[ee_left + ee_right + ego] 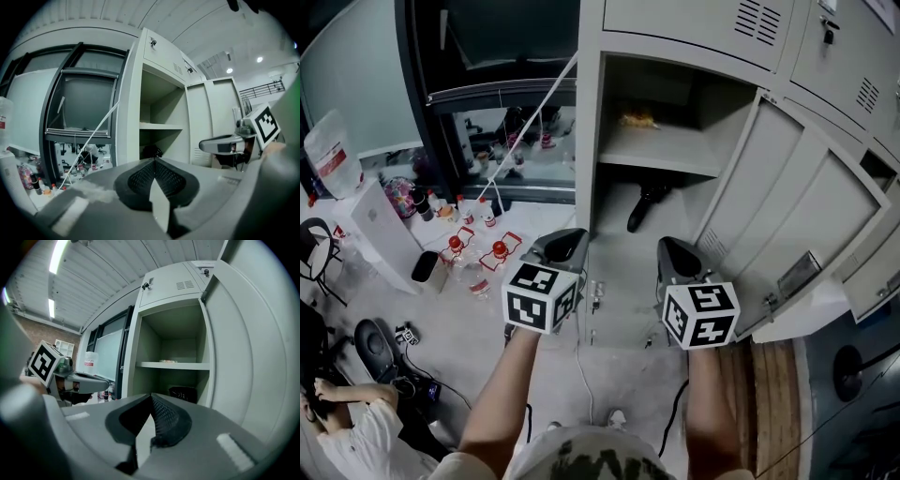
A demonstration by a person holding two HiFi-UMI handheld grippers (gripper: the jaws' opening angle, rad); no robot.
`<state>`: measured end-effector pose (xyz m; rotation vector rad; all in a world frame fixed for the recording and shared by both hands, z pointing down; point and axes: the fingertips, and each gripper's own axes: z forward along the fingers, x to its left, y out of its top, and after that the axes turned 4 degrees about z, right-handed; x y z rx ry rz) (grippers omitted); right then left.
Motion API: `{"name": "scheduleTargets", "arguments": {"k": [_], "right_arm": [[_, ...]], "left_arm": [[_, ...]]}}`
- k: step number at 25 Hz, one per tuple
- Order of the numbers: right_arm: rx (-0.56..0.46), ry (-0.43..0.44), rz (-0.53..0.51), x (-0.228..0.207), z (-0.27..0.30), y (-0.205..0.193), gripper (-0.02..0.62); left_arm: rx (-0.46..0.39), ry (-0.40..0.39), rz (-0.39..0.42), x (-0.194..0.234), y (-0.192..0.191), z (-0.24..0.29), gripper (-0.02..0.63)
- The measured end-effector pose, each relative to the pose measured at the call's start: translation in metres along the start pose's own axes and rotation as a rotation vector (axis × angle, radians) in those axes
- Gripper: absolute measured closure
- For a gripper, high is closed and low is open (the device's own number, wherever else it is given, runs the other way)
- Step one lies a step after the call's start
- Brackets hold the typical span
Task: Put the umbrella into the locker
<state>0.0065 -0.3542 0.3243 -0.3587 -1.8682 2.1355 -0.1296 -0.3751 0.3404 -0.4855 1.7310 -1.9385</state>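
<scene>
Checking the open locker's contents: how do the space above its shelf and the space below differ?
The upper space holds a small yellowish item on the shelf; the lower space holds a black umbrella. The upper one's content is pale, the lower's dark and bigger. Both share one open door.

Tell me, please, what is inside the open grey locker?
A black folded umbrella sits under the shelf, a small yellowish item on it. Left gripper and right gripper hide part of the floor.
</scene>
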Motion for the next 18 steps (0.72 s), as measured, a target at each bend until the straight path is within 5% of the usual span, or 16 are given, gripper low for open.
{"name": "scheduleTargets", "arguments": {"k": [18], "right_arm": [[-0.007, 0.001, 0.005, -0.007, 0.004, 0.003, 0.597]], "left_arm": [[0.022, -0.006, 0.010, -0.005, -0.002, 0.014, 0.600]]}}
